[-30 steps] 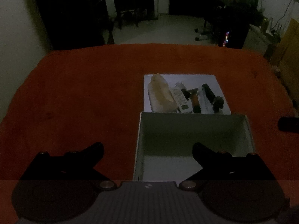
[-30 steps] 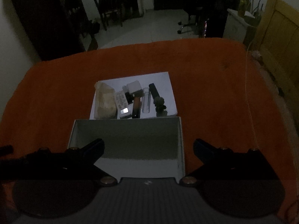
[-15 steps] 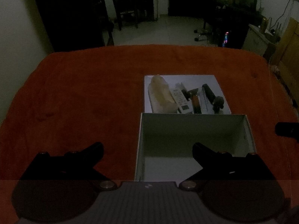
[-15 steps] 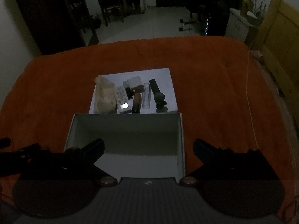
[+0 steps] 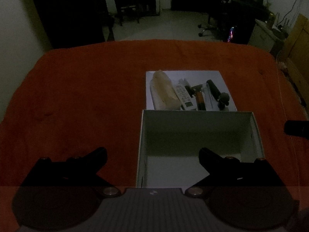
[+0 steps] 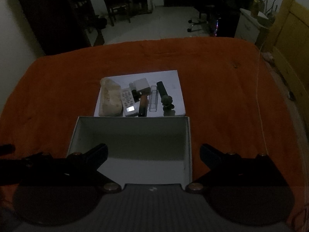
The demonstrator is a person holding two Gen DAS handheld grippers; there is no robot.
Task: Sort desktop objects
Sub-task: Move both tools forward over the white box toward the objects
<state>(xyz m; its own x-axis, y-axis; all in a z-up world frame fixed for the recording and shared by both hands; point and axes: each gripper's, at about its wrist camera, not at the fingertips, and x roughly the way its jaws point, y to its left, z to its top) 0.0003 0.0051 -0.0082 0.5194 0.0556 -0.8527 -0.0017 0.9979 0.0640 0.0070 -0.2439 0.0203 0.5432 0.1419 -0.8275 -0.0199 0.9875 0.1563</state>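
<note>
Room's pretty dim overall. The whole table is covered in an orange cloth [image 5: 81,96], a bit wrinkled on the left side. Past the far edge there's pale floor with a dark wooden chair [image 6: 115,2] sitting by the back wall, and a rolling office chair [image 5: 208,25] off to the right next to a dark desk. Something under that desk glows with coloured lights [image 5: 230,33]. On the far right there's a yellowish wooden panel [image 6: 289,31] and a thin cord [image 6: 259,100] trailing across the cloth.
</note>
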